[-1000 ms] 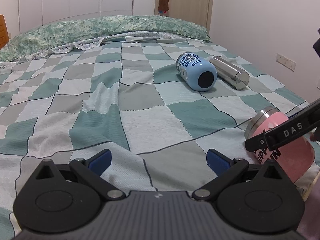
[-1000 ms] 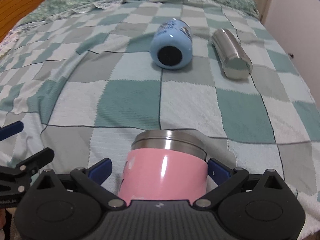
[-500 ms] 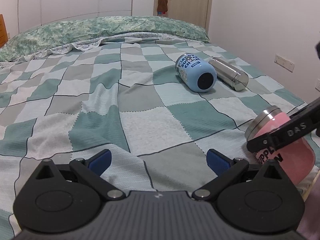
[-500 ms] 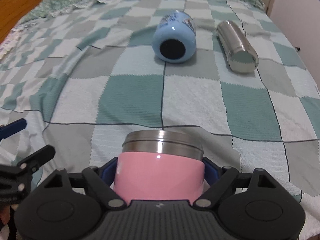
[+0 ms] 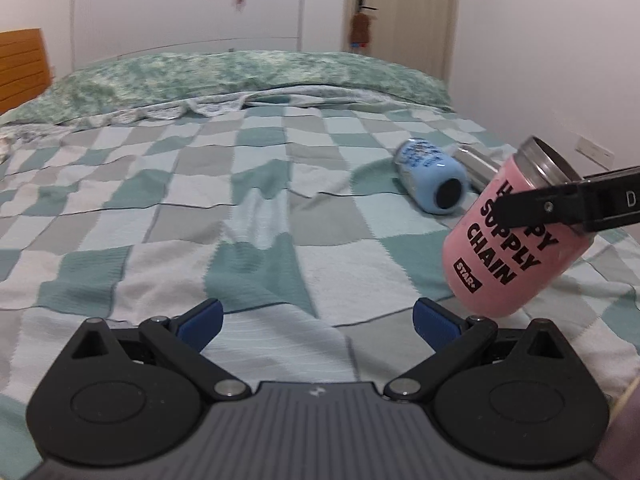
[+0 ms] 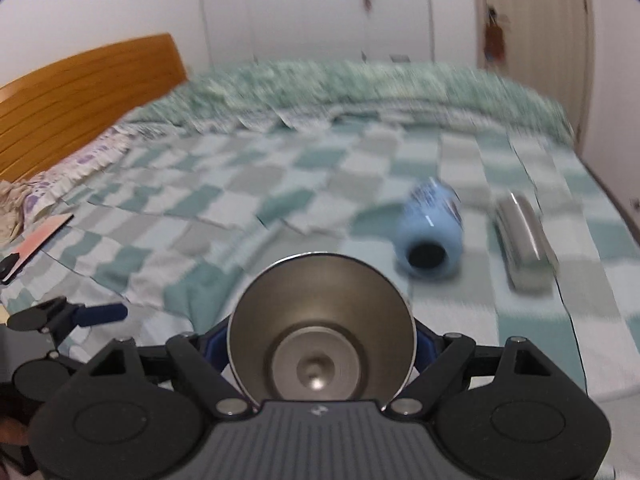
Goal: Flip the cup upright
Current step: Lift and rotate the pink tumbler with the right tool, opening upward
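A pink cup (image 5: pixel 508 240) with black lettering and a steel rim is held off the bed, tilted with its mouth up and to the right. My right gripper (image 6: pixel 322 340) is shut on it; in the right wrist view I look into its steel inside (image 6: pixel 320 344). One right finger (image 5: pixel 568 206) crosses the cup in the left wrist view. My left gripper (image 5: pixel 316 316) is open and empty, low over the blanket, left of the cup.
A light blue cup (image 5: pixel 434 176) (image 6: pixel 430 232) lies on its side on the checked blanket (image 5: pixel 200 208). A steel tumbler (image 6: pixel 524 240) (image 5: pixel 476 162) lies beside it to the right. A wooden headboard (image 6: pixel 80 96) is at the far left.
My right gripper has lifted the pink cup off the blanket and swung its mouth upward. The left gripper rose slightly and stayed open.
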Demonstrator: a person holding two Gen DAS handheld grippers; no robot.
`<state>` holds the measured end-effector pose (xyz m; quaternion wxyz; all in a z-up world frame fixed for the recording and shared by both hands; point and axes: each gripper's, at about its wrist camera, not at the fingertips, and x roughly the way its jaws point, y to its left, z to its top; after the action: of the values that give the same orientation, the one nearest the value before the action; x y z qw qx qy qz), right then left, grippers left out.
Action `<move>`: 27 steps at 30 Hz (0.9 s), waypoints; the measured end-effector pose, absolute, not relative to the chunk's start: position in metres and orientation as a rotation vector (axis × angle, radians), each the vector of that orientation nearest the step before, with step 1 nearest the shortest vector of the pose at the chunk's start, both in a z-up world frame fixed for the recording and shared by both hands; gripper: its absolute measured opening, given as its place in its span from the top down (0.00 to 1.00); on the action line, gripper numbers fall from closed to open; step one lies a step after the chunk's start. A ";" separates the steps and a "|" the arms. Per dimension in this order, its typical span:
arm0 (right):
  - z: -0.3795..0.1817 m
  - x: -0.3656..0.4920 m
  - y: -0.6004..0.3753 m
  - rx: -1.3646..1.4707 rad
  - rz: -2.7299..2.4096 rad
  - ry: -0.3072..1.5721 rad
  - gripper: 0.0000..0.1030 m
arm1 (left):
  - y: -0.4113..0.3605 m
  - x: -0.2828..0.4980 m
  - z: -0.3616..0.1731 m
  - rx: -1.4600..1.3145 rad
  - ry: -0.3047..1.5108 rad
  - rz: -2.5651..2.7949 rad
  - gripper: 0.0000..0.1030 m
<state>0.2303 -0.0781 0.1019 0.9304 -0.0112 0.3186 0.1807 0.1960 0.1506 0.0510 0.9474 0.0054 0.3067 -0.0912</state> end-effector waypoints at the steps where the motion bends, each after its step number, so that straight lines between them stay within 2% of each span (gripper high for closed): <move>1: 0.102 0.233 -0.071 -0.029 0.379 0.640 0.19 | 0.154 0.198 0.051 0.005 0.626 -0.167 0.00; 13: 0.070 0.271 0.005 -0.164 0.400 0.654 0.19 | 0.178 0.206 0.043 -0.020 0.647 -0.078 0.00; 27: 0.056 0.271 0.016 -0.221 0.418 0.620 0.18 | 0.182 0.204 0.036 -0.023 0.656 -0.067 0.00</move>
<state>0.2706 0.0163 0.0561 0.9250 -0.1079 0.3022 0.2035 0.2044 0.1824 0.0363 0.9460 -0.0113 0.3222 -0.0330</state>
